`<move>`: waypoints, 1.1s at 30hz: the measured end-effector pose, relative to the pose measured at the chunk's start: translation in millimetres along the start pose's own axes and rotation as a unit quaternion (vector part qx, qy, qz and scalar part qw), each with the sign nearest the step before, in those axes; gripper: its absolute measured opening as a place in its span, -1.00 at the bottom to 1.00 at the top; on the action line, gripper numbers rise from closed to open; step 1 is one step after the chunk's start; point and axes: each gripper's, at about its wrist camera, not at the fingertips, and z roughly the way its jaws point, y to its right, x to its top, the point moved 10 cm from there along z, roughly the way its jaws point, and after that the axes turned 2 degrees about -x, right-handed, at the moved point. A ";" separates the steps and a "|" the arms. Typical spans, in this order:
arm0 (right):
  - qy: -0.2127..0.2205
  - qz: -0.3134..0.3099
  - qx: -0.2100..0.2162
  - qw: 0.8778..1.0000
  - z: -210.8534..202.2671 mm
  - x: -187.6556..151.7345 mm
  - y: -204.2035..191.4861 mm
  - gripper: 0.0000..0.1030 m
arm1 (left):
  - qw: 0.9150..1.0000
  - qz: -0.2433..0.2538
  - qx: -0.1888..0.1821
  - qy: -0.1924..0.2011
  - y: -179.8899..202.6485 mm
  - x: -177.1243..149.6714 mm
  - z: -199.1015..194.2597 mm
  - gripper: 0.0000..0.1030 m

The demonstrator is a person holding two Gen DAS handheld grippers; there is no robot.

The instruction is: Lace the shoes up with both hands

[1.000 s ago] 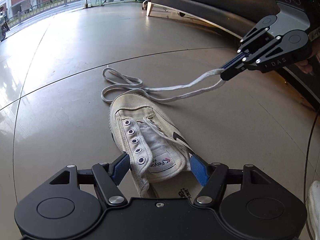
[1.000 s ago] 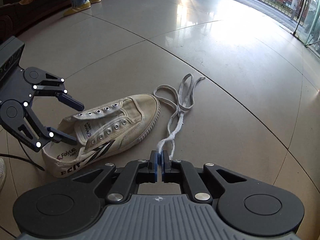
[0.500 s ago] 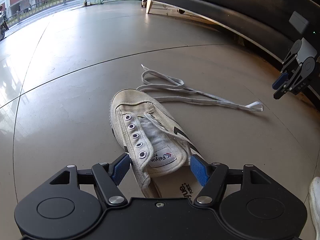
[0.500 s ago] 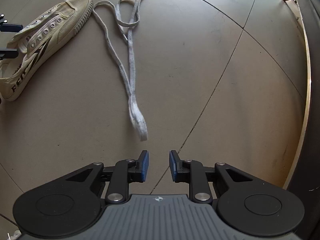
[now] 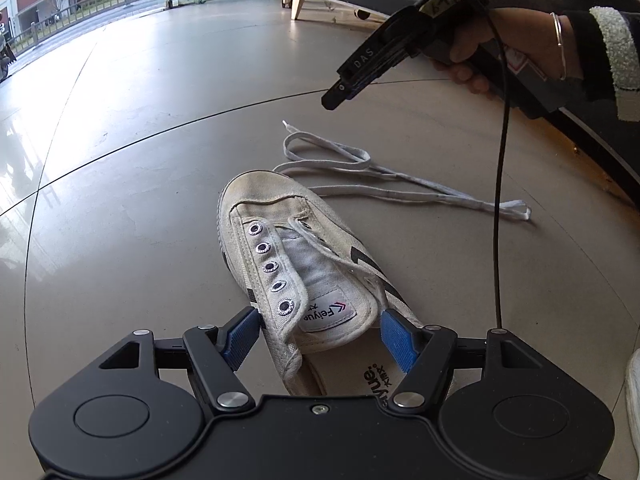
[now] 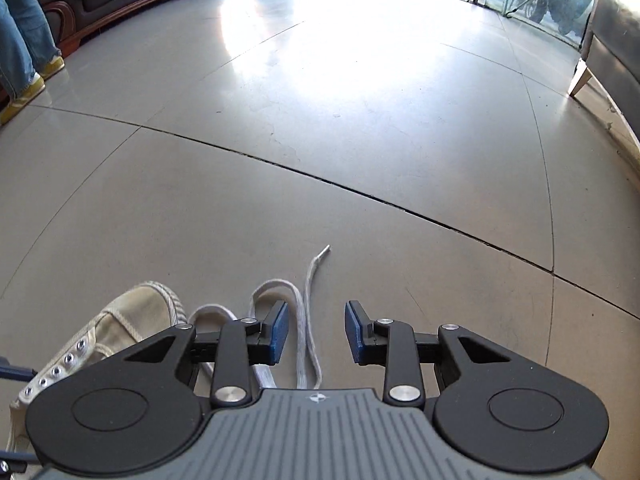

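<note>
Shoe [image 5: 304, 268] lies on the floor [image 5: 132, 184], every visible eyelet bare — lace [image 5: 400, 184] sprawls loose past the toe, threaded nowhere. Left tool [image 5: 320, 334] spread wide, straddling the heel; right tool [image 6: 316, 332] apart above the lace, empty. All the lacing is left.

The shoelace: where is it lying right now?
The shoelace lies loose on the floor, just beyond the toe of the shoe and trailing to its right; the open right gripper hovers above it.
</note>
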 end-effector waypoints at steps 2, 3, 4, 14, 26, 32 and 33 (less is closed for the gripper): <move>-0.006 0.004 -0.010 1.000 16.6 8.8 0.2 -0.42 | 1.000 -0.001 0.000 0.000 -0.2 -0.6 -0.3 0.24; -0.009 0.002 -0.019 1.000 23.2 11.8 0.6 -0.42 | 1.000 -0.001 -0.001 0.000 -0.3 -0.8 -0.7 0.24; -0.010 0.000 -0.022 1.000 28.7 14.1 0.3 -0.42 | 1.000 -0.002 -0.001 0.001 -0.2 -1.0 -1.1 0.25; -0.039 -0.006 -0.046 0.998 48.1 8.7 6.9 -0.82 | 1.000 0.000 -0.002 0.003 0.3 0.1 -2.7 0.25; 0.039 0.086 -0.007 0.996 -73.2 24.0 34.3 -0.97 | 0.999 0.021 0.008 0.044 8.8 15.8 -28.5 0.24; 0.108 0.080 -0.025 0.991 -253.8 43.1 50.3 -0.97 | 0.997 0.014 0.014 0.078 14.7 34.0 -38.2 0.24; 0.125 0.088 -0.033 0.988 -287.8 48.1 53.0 -0.97 | 0.996 0.012 0.013 0.082 15.5 36.8 -39.5 0.24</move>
